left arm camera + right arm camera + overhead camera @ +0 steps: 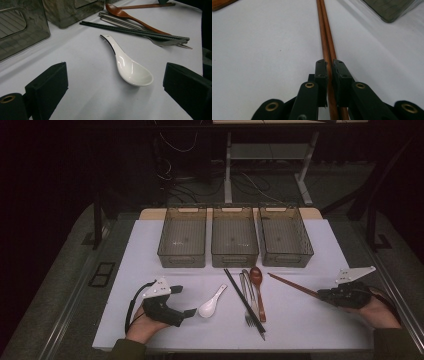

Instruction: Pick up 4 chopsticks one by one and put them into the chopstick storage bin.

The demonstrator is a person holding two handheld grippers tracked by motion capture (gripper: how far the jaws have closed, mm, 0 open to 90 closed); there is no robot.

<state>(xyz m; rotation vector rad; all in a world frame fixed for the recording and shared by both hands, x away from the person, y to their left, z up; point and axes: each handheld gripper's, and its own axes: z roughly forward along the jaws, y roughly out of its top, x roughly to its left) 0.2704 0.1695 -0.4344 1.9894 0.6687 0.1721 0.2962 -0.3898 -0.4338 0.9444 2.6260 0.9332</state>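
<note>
1. Right claw pinches the brown chopsticks, which lie on the white desk.
2. Left claw spread wide, white spoon between its jaws, untouched.

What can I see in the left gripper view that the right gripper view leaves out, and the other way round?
The left gripper view alone has the white ceramic spoon lying between that gripper's wide-open black jaws, and beyond it the black chopsticks, a metal fork and a wooden spoon.

The right gripper view alone looks close along the right gripper, its jaws shut on the brown chopsticks, which run straight away from the camera.

Both share the white table and part of a smoky clear bin.
</note>
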